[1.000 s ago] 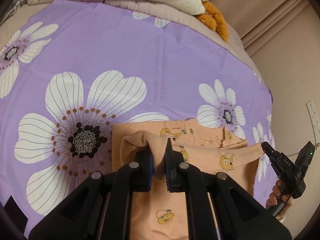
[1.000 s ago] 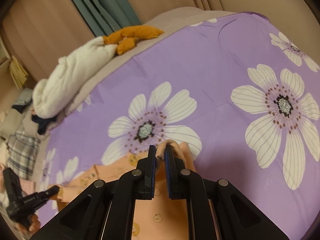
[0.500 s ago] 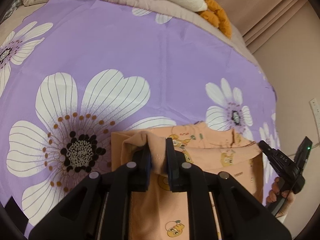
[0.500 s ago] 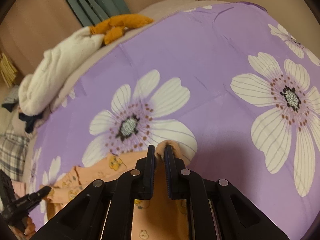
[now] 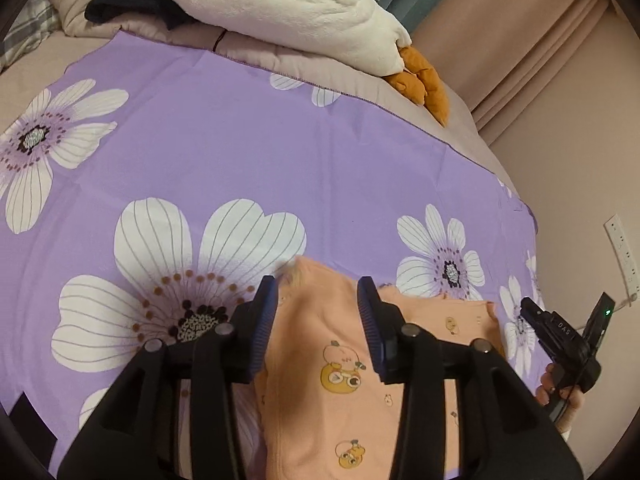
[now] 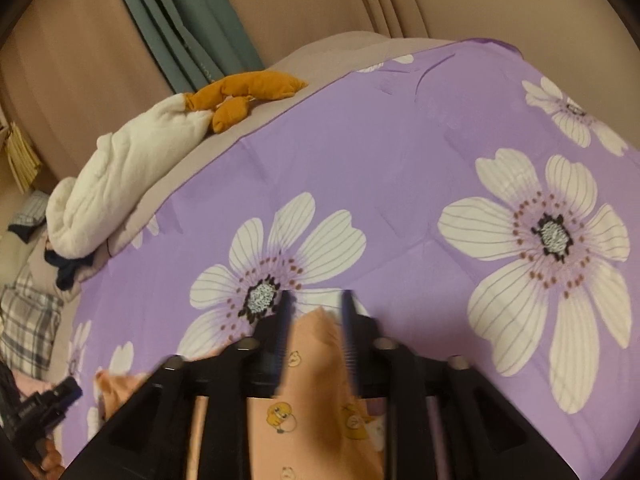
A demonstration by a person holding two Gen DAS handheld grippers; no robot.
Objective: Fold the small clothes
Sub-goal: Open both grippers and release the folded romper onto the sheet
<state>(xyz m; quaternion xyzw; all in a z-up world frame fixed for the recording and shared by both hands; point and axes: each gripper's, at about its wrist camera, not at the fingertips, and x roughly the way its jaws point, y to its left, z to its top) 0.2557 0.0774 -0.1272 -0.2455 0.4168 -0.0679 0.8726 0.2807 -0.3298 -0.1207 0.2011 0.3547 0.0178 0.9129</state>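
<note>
At bottom centre of both wrist views: peach garment [image 5: 340,360] lying on the purple floral sheet [image 5: 240,160], released by both tools.

Left tool [image 5: 316,300] and right tool [image 6: 316,312] have just been opening; jaws stand moderately apart, fabric between them, pads clear of it. Garment's folded edge sits just beyond the fingertips. Farther off, at the upper part of each frame, a white plush toy [image 5: 288,4] with orange feet [image 5: 420,80] rests at the bed's far edge, teal curtain [image 6: 180,20] behind.

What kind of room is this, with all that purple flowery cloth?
Most likely a bedroom: a purple flowered sheet spread over a bed, a pillow at its far end, and curtains behind.
</note>
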